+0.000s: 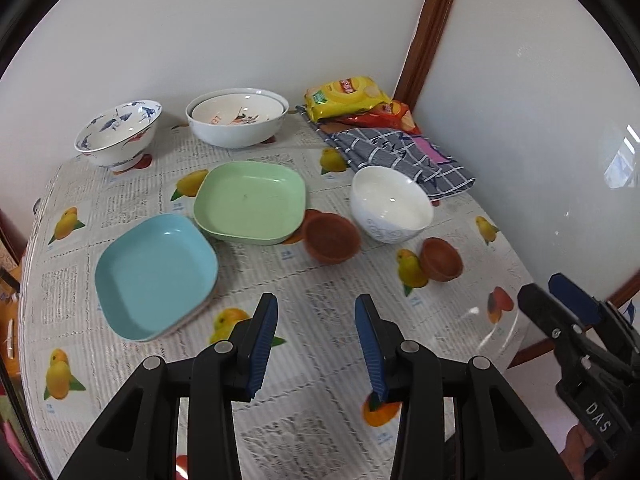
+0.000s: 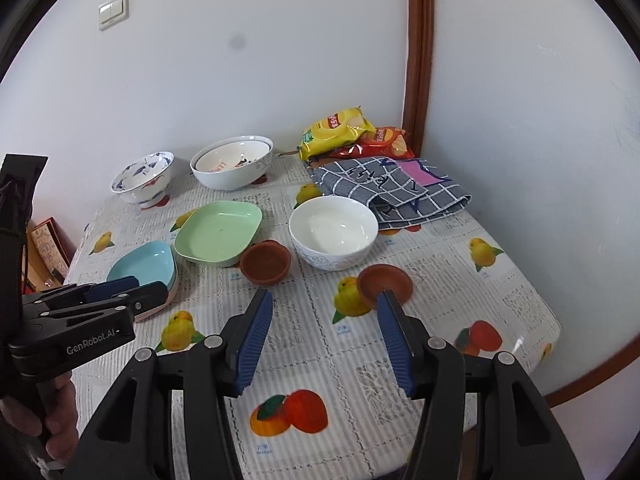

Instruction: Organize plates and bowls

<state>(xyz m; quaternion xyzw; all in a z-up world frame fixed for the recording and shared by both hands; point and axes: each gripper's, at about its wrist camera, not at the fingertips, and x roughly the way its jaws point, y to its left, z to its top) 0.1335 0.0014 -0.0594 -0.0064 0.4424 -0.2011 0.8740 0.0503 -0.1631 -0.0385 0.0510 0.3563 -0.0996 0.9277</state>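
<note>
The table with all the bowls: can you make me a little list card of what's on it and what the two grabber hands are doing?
table: fruit-print cloth
square plates: blue plate, green plate touching it
small brown bowls: two, one by the green plate, one apart
white bowl: plain, empty
patterned bowl: blue-and-white, at the back
nested bowls: smaller one inside a big white bowl
extras: checked cloth, snack bags
left gripper: open, empty
right gripper: open, empty
</note>
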